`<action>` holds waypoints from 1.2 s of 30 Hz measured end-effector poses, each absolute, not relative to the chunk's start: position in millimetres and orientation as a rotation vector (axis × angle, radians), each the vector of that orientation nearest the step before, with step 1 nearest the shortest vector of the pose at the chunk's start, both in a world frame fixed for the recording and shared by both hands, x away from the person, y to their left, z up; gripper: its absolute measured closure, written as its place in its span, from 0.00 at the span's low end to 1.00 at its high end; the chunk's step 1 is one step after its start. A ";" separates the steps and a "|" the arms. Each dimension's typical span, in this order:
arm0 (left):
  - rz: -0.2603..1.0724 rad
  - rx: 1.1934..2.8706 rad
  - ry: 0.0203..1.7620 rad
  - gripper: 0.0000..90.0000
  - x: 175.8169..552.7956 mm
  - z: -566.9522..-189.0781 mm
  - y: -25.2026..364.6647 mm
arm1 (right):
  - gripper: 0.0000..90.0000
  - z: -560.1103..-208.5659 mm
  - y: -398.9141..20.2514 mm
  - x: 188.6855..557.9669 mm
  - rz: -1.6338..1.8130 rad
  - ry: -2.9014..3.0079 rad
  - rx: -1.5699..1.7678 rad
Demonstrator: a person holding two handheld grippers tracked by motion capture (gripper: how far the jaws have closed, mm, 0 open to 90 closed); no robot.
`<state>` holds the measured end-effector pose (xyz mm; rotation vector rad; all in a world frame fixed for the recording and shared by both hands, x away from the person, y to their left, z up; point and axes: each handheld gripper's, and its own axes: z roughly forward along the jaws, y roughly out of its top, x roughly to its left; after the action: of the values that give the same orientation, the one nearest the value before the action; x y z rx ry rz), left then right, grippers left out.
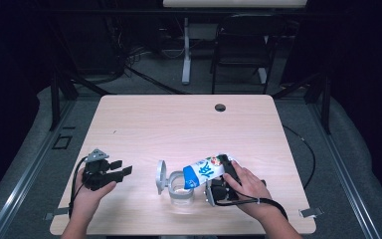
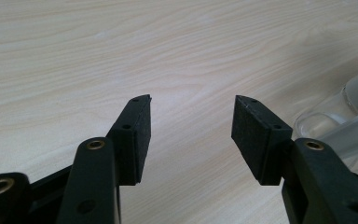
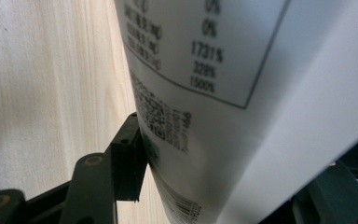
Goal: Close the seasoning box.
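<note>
A blue-and-white carton (image 1: 206, 172) lay tipped over near the table's (image 1: 179, 119) near edge, right of centre, its mouth end lowered over a clear jar (image 1: 181, 191) with a hinged lid (image 1: 161, 176) standing open at its left. Something white showed at the jar's bottom; what it was could not be told. The right gripper (image 1: 224, 179) was clamped on the carton. The left gripper (image 1: 114, 172) rested at near left, jaws apart, nothing between them
</note>
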<state>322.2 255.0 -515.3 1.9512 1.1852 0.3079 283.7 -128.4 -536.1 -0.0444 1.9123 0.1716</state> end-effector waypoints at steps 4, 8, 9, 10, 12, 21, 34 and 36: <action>0.307 1.953 1.185 0.53 322.2 -515.3 255.0 | 0.48 -534.5 -128.8 283.8 0.161 1.913 -0.053; 0.311 1.944 1.185 0.53 322.4 -515.9 255.4 | 0.48 -533.0 -128.8 283.9 0.157 1.916 -0.066; 0.311 1.946 1.183 0.53 322.6 -516.0 255.7 | 0.48 -532.6 -128.9 283.8 0.153 1.917 -0.069; 0.311 1.946 1.184 0.53 322.6 -516.1 255.8 | 0.48 -531.6 -128.9 283.5 0.141 1.916 -0.076; 0.311 1.948 1.184 0.53 322.7 -516.2 255.9 | 0.48 -529.9 -128.9 282.6 0.117 1.917 -0.080; 0.310 1.945 1.187 0.53 322.9 -516.8 255.6 | 0.48 -527.7 -129.5 282.5 0.105 1.922 -0.099; 0.304 1.950 1.192 0.53 322.8 -516.2 256.5 | 0.49 -522.2 -127.6 282.8 0.064 1.942 -0.135; 0.310 1.945 1.192 0.53 323.0 -516.6 256.4 | 0.49 -522.1 -127.3 283.2 0.065 1.952 -0.137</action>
<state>323.0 256.4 -516.6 1.9454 1.1917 0.3102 283.2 -127.3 -522.1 -0.1372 1.9520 0.0651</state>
